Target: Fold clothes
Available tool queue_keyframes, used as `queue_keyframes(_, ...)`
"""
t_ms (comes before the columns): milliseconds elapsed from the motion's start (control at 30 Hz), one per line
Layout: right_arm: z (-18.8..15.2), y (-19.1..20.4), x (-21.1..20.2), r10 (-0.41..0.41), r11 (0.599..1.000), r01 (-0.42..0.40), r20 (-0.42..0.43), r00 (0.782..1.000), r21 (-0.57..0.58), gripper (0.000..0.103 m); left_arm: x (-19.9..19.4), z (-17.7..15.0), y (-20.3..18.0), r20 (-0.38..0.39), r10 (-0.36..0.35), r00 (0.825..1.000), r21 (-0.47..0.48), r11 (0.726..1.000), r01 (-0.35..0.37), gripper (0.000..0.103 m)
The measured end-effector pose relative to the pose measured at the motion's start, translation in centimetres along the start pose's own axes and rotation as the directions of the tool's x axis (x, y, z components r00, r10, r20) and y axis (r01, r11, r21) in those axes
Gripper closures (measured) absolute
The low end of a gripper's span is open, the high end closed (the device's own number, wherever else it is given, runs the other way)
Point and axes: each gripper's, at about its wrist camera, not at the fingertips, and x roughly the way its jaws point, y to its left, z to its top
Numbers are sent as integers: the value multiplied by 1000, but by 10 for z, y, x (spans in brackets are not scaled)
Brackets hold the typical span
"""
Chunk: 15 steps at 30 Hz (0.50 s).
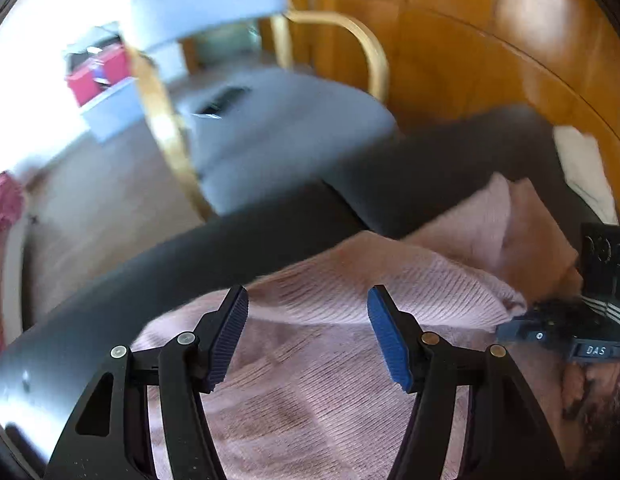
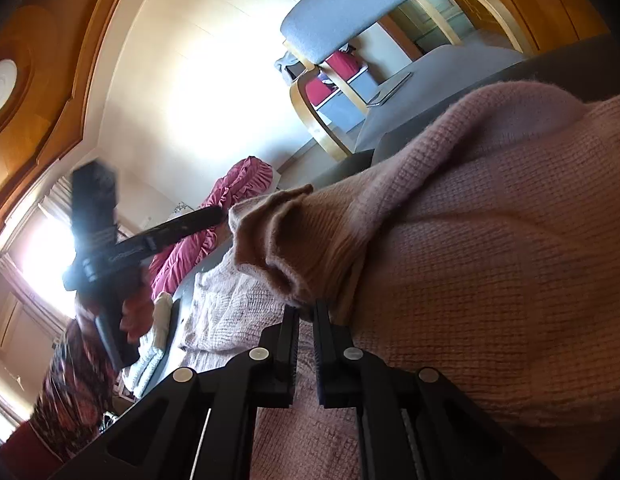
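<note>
A pink knitted sweater [image 1: 310, 360] lies spread over a dark table [image 1: 238, 248], and most of it sits right under the two tools. Its cuff [image 2: 278, 232] is bunched up and lifted off the rest of the knit.

As for things that hold others, a red box [image 1: 90, 80] stands on a pale shelf in the bright background; something lies on top of it, but the blur hides what. A gray-cushioned chair [image 1: 278, 128] with a bent wooden frame stands beyond the table, with a flat gadget lying on its seat.

The left gripper [image 1: 308, 332] hangs over the sweater with its jaws wide apart. Nothing is between the pads, one dark and one blue, and I cannot tell whether the tips touch the wool.

The right gripper [image 2: 306, 320] is clenched. Its two black jaws stand almost together, and they pinch a fold of the sweater just below the raised cuff, so that the knit rises in a ridge from the grip. In the left view this tool appears at the right edge, low against the sweater's far side.

A white cloth [image 1: 582, 168] lies on the table near its far edge, apart from the sweater.
</note>
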Motion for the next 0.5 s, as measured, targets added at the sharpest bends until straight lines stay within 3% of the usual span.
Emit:
queue_keyframes(200, -2, 0, 0, 13, 1000, -13, -19, 1000, 3, 98, 14, 13, 17, -11, -71, 997, -24, 997, 70, 38)
queue_keyframes(333, -2, -1, 0, 17, 1000, -17, -27, 999, 9, 97, 28, 4, 12, -67, -85, 994, -3, 996, 85, 38)
queue_keyframes(367, -2, -1, 0, 19, 1000, -19, -28, 999, 11, 97, 29, -1, 9, -59, -74, 996, 25, 997, 75, 46)
queue_keyframes(400, -2, -1, 0, 20, 1000, -20, -28, 999, 12, 97, 29, -6, 4, -42, -62, 997, 47, 997, 64, 62)
queue_keyframes(433, -3, -1, -1, 22, 1000, -21, -28, 999, 14, 97, 27, -11, -2, -23, -52, 998, 54, 997, 53, 70)
queue_keyframes(467, -3, -1, -1, 22, 1000, -22, -28, 999, 15, 97, 23, -15, -5, -4, -50, 999, 54, 997, 50, 89)
queue_keyframes(500, -3, -1, -2, 22, 1000, -22, -28, 999, 16, 97, 18, -18, -9, 16, -49, 999, 56, 997, 48, 97)
